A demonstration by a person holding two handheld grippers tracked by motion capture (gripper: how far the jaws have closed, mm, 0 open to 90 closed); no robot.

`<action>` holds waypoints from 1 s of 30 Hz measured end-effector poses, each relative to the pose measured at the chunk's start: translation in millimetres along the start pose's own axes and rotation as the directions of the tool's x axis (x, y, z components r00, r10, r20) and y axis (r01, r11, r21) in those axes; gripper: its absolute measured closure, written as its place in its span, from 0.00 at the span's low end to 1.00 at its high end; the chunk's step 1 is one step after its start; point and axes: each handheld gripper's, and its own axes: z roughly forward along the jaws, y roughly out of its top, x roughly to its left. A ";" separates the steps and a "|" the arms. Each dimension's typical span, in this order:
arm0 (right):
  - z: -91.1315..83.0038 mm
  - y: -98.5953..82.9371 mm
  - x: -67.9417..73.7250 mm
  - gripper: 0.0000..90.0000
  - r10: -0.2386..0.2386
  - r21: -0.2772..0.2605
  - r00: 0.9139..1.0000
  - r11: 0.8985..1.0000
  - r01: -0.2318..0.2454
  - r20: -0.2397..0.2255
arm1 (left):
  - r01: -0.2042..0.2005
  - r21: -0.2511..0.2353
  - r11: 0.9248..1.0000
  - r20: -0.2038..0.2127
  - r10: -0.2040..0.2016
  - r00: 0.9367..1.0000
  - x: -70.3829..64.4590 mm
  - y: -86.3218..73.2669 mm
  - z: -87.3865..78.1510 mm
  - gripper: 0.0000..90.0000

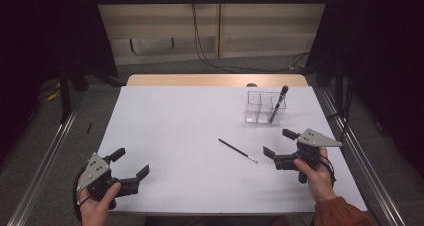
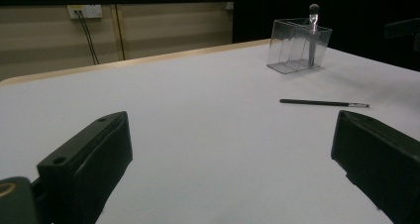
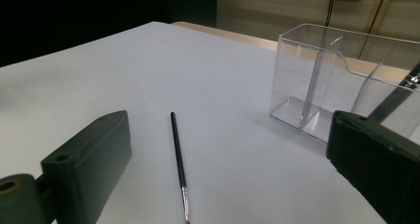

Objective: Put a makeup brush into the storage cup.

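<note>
A thin black brush [image 1: 238, 150] [image 2: 323, 103] [image 3: 178, 161] lies flat on the white table [image 1: 180, 136], a little right of the middle. A clear plastic holder [image 1: 265, 107] [image 2: 298, 45] [image 3: 341, 80] with dividers stands at the back right, and a dark brush [image 1: 278, 103] [image 2: 312, 33] leans in its right compartment. My right gripper [image 1: 278, 142] [image 3: 228, 169] is open just right of the lying brush, held in a hand. My left gripper [image 1: 132, 162] [image 2: 233, 169] is open near the front left corner, with nothing between its jaws.
The table's wooden far edge [image 1: 215, 79] shows beyond the white top. Metal rails [image 1: 42, 156] run along both sides of the table. Cables [image 1: 205, 56] hang down the back wall to the floor.
</note>
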 end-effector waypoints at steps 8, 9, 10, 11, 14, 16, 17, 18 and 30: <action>15.3 15.0 0.7 0.03 -0.012 -0.011 1.000 1.000 0.012 -0.010 | -0.003 0.004 1.000 -0.005 0.003 1.000 -1.0 0.5 0.9 0.03; 17.4 16.9 0.7 0.03 -0.015 -0.014 1.000 1.000 0.015 -0.014 | -0.002 0.005 1.000 -0.005 0.002 1.000 -0.8 0.4 0.9 0.03; 19.5 18.6 0.8 0.03 -0.015 -0.011 1.000 1.000 0.015 -0.020 | 0.000 0.005 1.000 -0.006 0.000 1.000 -0.6 0.2 0.8 0.03; 22.4 20.8 0.5 0.03 -0.017 -0.006 1.000 1.000 0.017 -0.024 | 0.001 0.004 1.000 -0.004 0.000 1.000 -0.6 0.0 0.9 0.03; 28.8 25.3 0.9 0.03 -0.013 -0.001 0.999 1.000 0.013 -0.032 | -0.010 0.006 1.000 -0.003 0.010 1.000 -1.0 0.3 0.4 0.03; 34.0 28.7 0.7 0.02 -0.014 -0.005 0.999 1.000 0.014 -0.045 | -0.008 0.004 1.000 0.000 0.008 1.000 -1.4 0.5 0.6 0.02; 35.7 29.4 0.8 0.03 -0.014 -0.010 0.999 1.000 0.014 -0.043 | -0.009 0.005 1.000 0.000 0.009 1.000 -1.4 0.5 0.7 0.02; 38.2 30.1 1.1 0.03 -0.010 -0.015 0.999 1.000 0.009 -0.047 | -0.008 0.007 1.000 0.003 0.008 1.000 -1.2 0.4 1.0 0.02; 59.1 41.6 -0.4 0.02 -0.009 0.052 0.996 0.999 0.013 -0.091 | -0.004 0.006 1.000 -0.004 0.004 1.000 -0.9 -0.1 0.6 0.02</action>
